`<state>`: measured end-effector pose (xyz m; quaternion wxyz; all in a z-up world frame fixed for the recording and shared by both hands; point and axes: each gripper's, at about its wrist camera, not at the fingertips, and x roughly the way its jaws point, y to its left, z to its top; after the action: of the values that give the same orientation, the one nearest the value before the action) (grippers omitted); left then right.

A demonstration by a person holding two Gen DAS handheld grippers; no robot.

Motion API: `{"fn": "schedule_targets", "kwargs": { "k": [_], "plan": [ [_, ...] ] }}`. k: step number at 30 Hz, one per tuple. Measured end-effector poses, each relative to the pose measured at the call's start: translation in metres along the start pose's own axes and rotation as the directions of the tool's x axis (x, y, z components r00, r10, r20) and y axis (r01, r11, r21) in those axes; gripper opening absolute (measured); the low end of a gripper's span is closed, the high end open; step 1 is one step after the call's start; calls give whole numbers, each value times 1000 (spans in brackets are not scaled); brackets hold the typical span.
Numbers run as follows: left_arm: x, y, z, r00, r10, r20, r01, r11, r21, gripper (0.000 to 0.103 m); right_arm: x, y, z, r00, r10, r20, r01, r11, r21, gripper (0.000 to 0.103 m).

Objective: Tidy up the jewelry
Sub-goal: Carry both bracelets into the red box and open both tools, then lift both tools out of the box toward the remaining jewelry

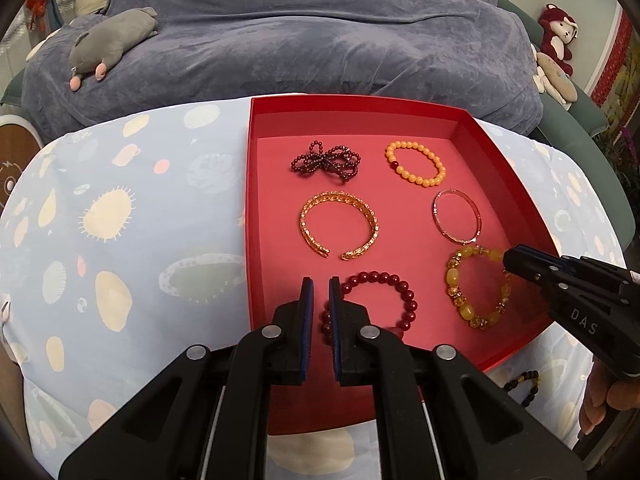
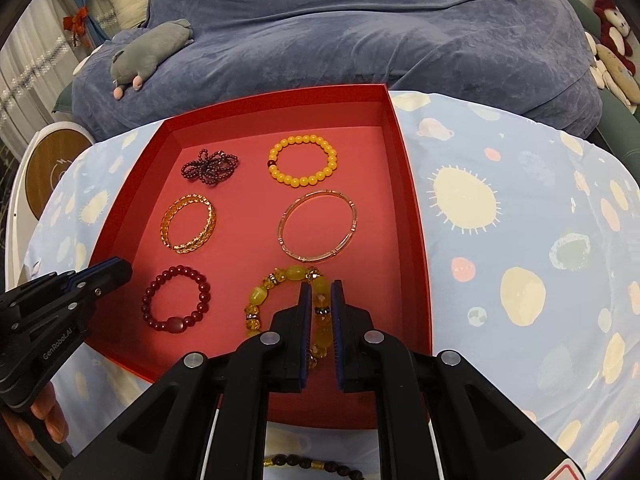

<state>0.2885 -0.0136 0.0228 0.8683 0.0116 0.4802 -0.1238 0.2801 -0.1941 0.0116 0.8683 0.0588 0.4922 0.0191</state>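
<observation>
A red tray point(image 1: 250, 200) point(image 2: 412, 200) holds several bracelets in two columns. My left gripper point(image 1: 321, 288) point(image 2: 120, 270) is shut over the tray's near left corner. The left edge of the dark red bead bracelet point(image 1: 372, 304) point(image 2: 176, 300) shows below its narrow gap, and that bracelet lies flat, not held. My right gripper point(image 2: 322, 288) point(image 1: 510, 258) is slightly open. Beads of the yellow amber bracelet point(image 2: 264, 300) point(image 1: 476, 288) sit between its fingers, and this bracelet rests on the tray floor.
A dark bead bracelet with gold beads point(image 1: 524, 384) point(image 2: 312, 464) lies on the patterned cloth in front of the tray. Behind the table is a blue-covered sofa with a grey plush toy point(image 1: 112, 40) and red plush toys point(image 1: 556, 36). A person's fingers point(image 1: 600, 400) hold the right gripper.
</observation>
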Motion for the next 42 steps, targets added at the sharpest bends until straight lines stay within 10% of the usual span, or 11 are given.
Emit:
{"fn": "schedule_targets", "kwargs": {
  "k": [5,14,42],
  "plan": [
    [-11,1,-2,1000,7,16,-7,1000,-13,10,-15,-2,-2,999,-14,38,13,1000,16,32],
    [-42,1,-20,999,10,42,-8,999,-54,31,-48,-5,-26,998,-10,62,8,999,35,33],
    [-94,-8,-133,1000,5,-30,-7,995,-96,42,-91,-10,-153,999,-28,-43,31,995,90,33]
  ]
}}
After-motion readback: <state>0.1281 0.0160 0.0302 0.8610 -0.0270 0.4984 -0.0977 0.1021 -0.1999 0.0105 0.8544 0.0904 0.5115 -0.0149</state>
